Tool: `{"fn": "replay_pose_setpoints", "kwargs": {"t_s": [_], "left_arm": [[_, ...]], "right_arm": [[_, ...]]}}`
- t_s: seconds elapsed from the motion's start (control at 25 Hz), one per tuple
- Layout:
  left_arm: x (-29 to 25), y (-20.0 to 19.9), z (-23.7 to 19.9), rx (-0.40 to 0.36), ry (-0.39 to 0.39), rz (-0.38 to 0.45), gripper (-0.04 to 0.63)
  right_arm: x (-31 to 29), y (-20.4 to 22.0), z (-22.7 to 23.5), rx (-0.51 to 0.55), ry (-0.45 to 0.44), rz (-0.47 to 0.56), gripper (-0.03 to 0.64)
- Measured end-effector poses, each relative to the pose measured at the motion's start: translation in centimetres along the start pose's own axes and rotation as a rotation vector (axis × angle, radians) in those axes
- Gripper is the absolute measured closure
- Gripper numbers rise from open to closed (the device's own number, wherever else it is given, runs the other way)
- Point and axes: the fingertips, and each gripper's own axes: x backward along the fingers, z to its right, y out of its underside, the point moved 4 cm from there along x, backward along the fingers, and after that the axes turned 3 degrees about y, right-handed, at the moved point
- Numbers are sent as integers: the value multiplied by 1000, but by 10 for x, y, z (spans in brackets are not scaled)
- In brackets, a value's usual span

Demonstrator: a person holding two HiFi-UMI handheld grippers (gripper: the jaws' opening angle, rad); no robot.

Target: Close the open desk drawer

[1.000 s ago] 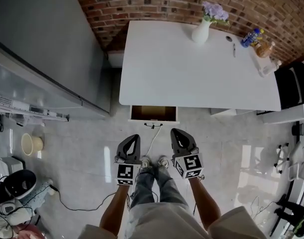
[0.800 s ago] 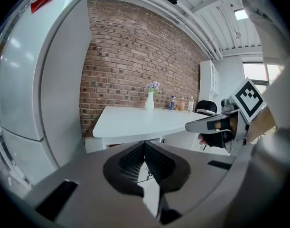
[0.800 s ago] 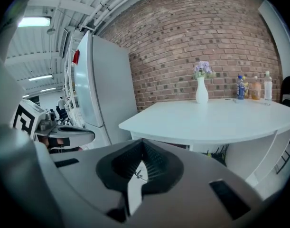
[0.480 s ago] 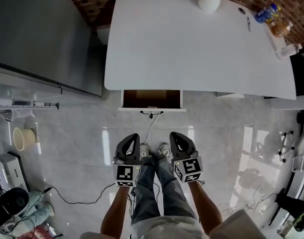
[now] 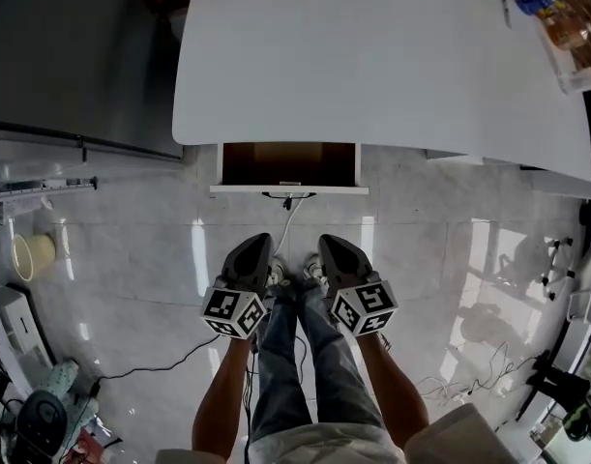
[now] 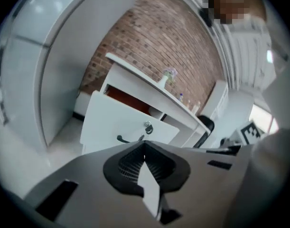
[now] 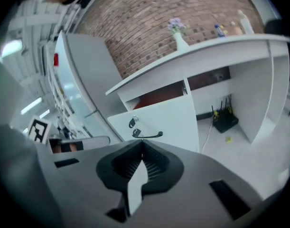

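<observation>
Beneath the white desk (image 5: 372,66), the drawer (image 5: 289,165) stands pulled out: its white front juts past the desktop's rim and its brown inside shows. We hold the left gripper (image 5: 257,246) and the right gripper (image 5: 328,245) side by side, close but apart, short of the drawer front. Both have their jaws pressed together with nothing between them. Bare tiled floor (image 5: 131,259) lies between us and the drawer — and wide to both sides. Each gripper points at the front panel, where a dark handle (image 7: 147,135) sits just below a lock (image 7: 132,123).
</observation>
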Motion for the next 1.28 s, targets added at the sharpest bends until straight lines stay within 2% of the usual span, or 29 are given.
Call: {"fn": "replay_pose_setpoints", "kwargs": {"t_s": [0.08,0.16,0.24,0.32,0.44,0.52,0.68,0.72,0.76,0.8,0.96,1.16,1.28], "left_arm": [[-8,6,-8,230,78,49,583],[-14,9,-14,422,138,106,583],[-21,12,-16,574,171,133,583],[-31,17,-16,657,195,113,583],[-48,25,-15,704,281,83,583],[-53,33,-18,760,281,63,583],[-58,34,-23,742,270,60,581],[-60,35,-25,748,270,49,554],[-62,39,-26,767,270,31,499],[-65,42,-28,783,274,13,469],[-76,34,-38,761,298,-7,465],[-89,22,-49,728,265,2,466],[-93,19,-51,707,242,-1,466]], "right_arm": [[-9,2,3,-230,-62,43,598],[-19,9,9,-466,-125,85,600],[-28,12,13,-634,-191,107,599],[-36,10,17,-731,-246,121,600],[-53,17,23,-814,-320,107,599],[-60,21,27,-833,-337,79,598],[-67,24,28,-822,-349,32,592],[-69,26,28,-824,-359,18,518],[-72,28,29,-821,-364,4,452],[-75,30,30,-814,-365,-8,448],[-89,28,30,-800,-372,-38,449],[-109,22,35,-769,-352,-62,449],[-113,18,38,-758,-341,-57,476]]}}
